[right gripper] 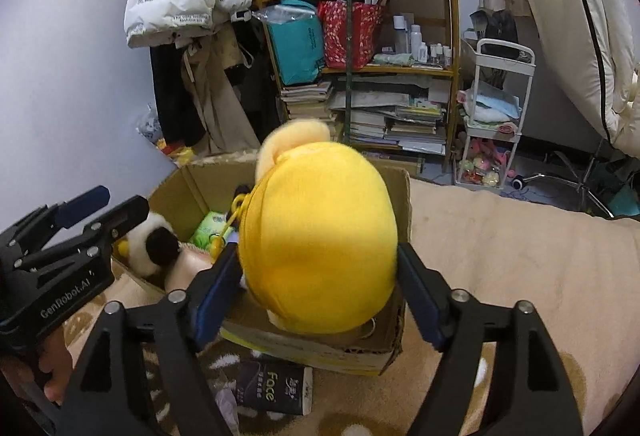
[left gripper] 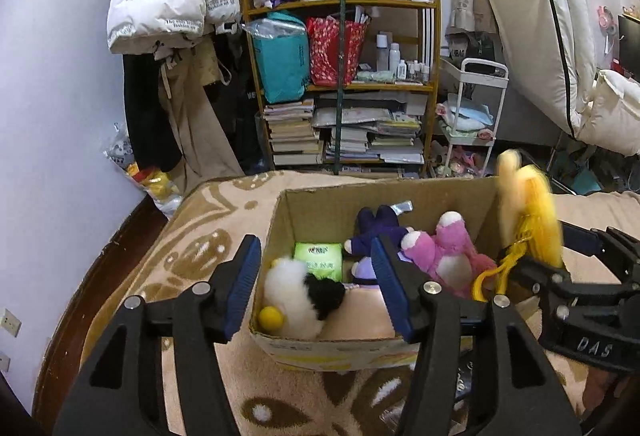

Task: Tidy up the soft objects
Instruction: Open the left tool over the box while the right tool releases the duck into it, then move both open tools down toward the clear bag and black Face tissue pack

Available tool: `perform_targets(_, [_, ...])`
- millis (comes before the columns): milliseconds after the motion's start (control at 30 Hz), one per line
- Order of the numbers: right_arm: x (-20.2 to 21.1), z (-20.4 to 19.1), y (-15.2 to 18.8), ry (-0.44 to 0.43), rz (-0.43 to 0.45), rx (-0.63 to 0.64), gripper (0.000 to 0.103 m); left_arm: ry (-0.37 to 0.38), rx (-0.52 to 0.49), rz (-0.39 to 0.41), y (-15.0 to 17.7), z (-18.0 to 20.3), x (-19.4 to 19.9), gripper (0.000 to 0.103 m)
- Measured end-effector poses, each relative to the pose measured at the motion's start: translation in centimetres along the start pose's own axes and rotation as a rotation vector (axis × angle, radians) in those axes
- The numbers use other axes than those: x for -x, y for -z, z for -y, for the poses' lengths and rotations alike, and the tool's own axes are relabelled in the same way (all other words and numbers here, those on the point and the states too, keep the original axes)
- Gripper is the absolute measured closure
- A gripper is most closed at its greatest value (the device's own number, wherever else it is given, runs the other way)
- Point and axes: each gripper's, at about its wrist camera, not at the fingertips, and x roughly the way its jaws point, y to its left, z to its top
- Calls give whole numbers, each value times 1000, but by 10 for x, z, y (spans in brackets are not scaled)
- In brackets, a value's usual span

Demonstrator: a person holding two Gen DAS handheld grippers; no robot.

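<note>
1. Releasing step: right hand-held gripper (right gripper: 316, 276) stands over the cardboard box (left gripper: 320, 204) on the bed, jaws spread, pads beside the yellow plush (right gripper: 320, 232), grip apparently let go.
2. Left hand-held gripper (left gripper: 316, 292) is released, empty, above the white-and-black plush (left gripper: 300, 292).
3. Advice: clear the near box wall, then let the plush settle beside the pink plush (left gripper: 444, 256).

the yellow plush (right gripper: 320, 232) hides the pink toy (left gripper: 444, 256) behind it.

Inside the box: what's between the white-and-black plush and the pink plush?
In the left wrist view, a purple plush lies between the white-and-black plush and the pink plush in the cardboard box, partly hidden by a left gripper finger.
</note>
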Motion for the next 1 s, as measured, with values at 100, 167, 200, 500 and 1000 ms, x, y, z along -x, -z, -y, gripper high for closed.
perform_targets(100, [6,-2,0,-4,12,6,9,9,4,1,2,0,6,32])
perform_targets(167, [13,-4,-1,-5,31,13,6,-3,9,5,4,-1,12,26])
perform_targets(200, [16,-4,-2,-1,42,16,2,-12,19,3,4,-2,15,23])
perform_targets(500, [47,-2,2,23,61,-9,0,-66,52,-19,12,-12,50,13])
perform_targets(1000, [89,-6,14,-6,-23,-14,0,-44,-8,-175,46,1,81,12])
